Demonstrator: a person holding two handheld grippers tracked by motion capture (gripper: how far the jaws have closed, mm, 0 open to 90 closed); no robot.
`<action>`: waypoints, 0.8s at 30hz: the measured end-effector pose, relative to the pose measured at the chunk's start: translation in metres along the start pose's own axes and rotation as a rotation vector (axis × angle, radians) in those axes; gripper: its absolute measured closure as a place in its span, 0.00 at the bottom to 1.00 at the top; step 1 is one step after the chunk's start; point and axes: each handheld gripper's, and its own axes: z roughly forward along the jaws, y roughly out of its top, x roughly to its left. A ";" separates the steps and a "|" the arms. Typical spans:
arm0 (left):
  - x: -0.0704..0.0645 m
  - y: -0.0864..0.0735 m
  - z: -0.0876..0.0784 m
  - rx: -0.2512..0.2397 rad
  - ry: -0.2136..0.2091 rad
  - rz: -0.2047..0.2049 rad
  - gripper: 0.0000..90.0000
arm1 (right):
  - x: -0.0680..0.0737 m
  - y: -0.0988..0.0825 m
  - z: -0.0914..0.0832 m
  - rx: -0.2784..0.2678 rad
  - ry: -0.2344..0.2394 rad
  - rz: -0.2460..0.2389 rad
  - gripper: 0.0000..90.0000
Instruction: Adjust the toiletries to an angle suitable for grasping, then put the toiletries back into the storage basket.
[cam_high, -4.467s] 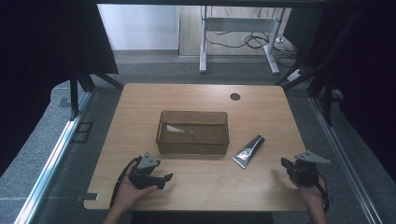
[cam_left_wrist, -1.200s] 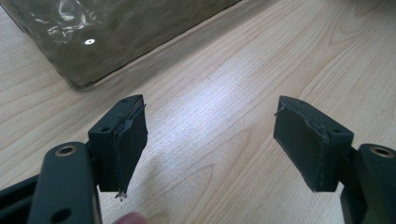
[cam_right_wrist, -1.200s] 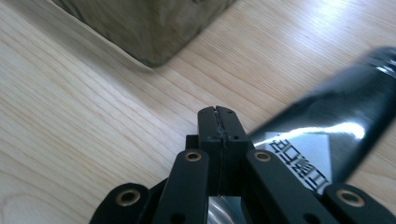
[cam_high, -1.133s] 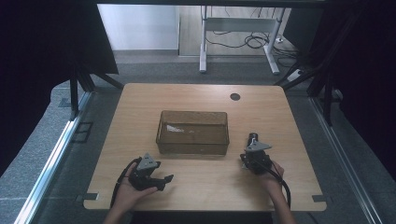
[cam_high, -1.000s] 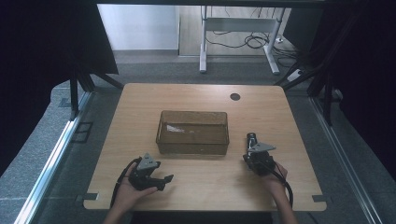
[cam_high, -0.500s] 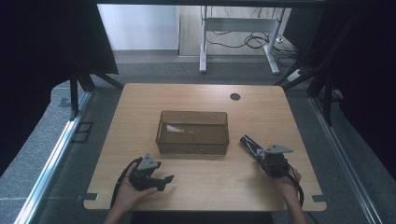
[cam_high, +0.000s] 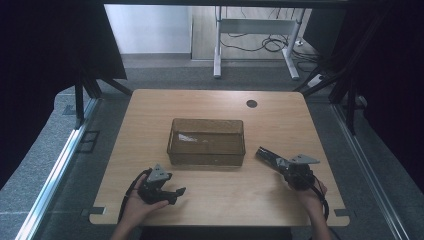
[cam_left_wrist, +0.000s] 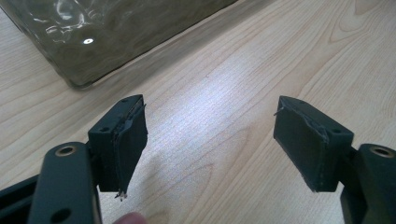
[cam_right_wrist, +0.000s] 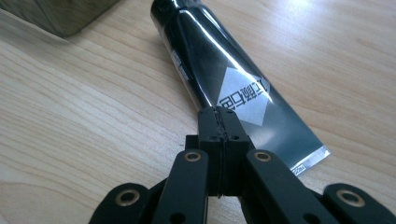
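A translucent brown bin (cam_high: 206, 142) sits at the middle of the wooden table (cam_high: 150, 107). At about 4 o'clock from it lies a dark tube (cam_right_wrist: 219, 79) (glossy, with a pale diamond label), its capped end pointing up toward the bin's near right corner and its crimped flat end toward the person. The right gripper (cam_right_wrist: 218, 122) lies over that flat end with its jaws pressed together, no gap between the pads; it appears to pinch the tube's edge, though the contact itself is hidden behind the jaws. In the high view this right gripper (cam_high: 280, 162) sits just beside the bin's right end. At about 7 o'clock from the bin, the left gripper (cam_high: 176, 192) rests low over bare wood near the front edge, its jaws spread wide and holding nothing, well apart from the tube.
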 end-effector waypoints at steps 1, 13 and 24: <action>0.000 0.000 0.000 -0.001 0.000 -0.002 0.29 | 0.000 0.000 0.000 0.000 0.000 0.000 0.98; 0.000 0.000 -0.001 0.001 0.004 -0.003 0.29 | -0.002 0.003 -0.007 -0.047 0.066 -0.021 0.67; 0.000 0.000 -0.001 -0.002 0.000 -0.001 0.29 | 0.001 0.007 -0.007 -0.055 0.063 -0.063 0.51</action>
